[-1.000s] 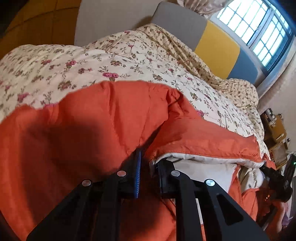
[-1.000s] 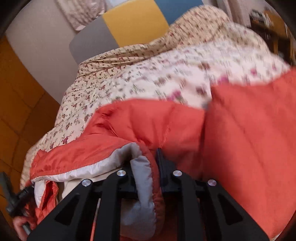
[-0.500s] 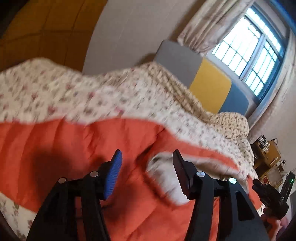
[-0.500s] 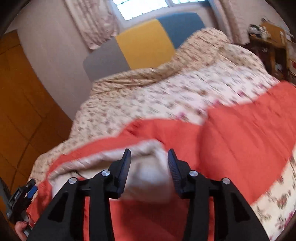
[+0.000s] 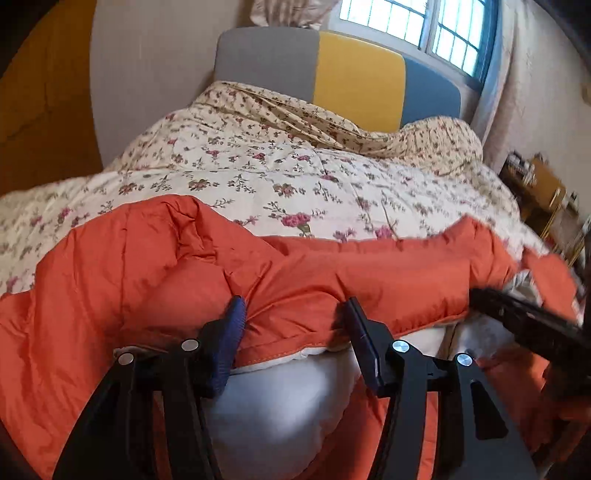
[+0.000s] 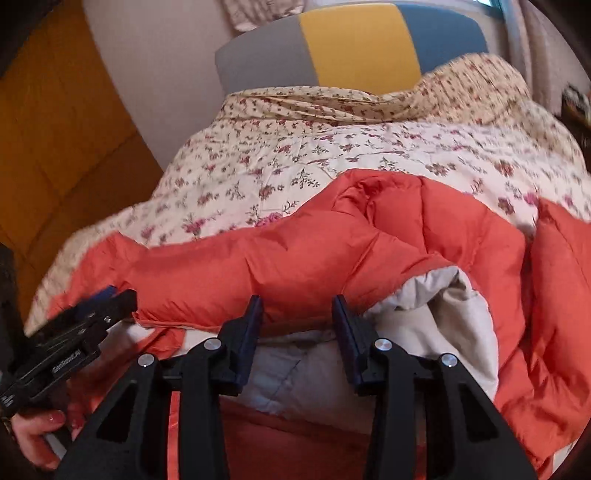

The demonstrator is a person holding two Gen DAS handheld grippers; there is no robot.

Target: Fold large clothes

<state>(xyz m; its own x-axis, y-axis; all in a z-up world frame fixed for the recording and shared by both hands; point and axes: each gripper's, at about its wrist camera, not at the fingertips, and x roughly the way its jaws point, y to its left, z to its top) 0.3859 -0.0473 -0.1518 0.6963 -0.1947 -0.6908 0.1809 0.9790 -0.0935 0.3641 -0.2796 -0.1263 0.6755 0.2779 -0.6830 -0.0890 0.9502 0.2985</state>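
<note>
An orange puffer coat point(image 5: 147, 277) with a pale lining point(image 5: 277, 406) lies folded over on the bed. My left gripper point(image 5: 295, 317) stands open just above its folded edge, and the fabric lies loose between the blue pads. In the right wrist view the coat point(image 6: 443, 229) shows its turned-out lining point(image 6: 443, 325), and my right gripper point(image 6: 297, 314) is open over the same edge, gripping nothing. The left gripper point(image 6: 110, 295) shows at the lower left, held by a hand point(image 6: 37, 435). The right gripper's tip point(image 5: 517, 317) is blurred at the right.
A floral quilt point(image 5: 295, 166) covers the bed behind the coat. A grey, yellow and blue headboard point(image 5: 354, 74) stands under a window point(image 5: 424, 22). Wooden furniture point(image 5: 543, 184) sits at the right, an orange wardrobe point(image 6: 55, 129) at the left.
Both grippers were shut on the coat's edge a second ago. They have let it go, opened, drawn back and rolled level. The coat has dropped onto the bed.
</note>
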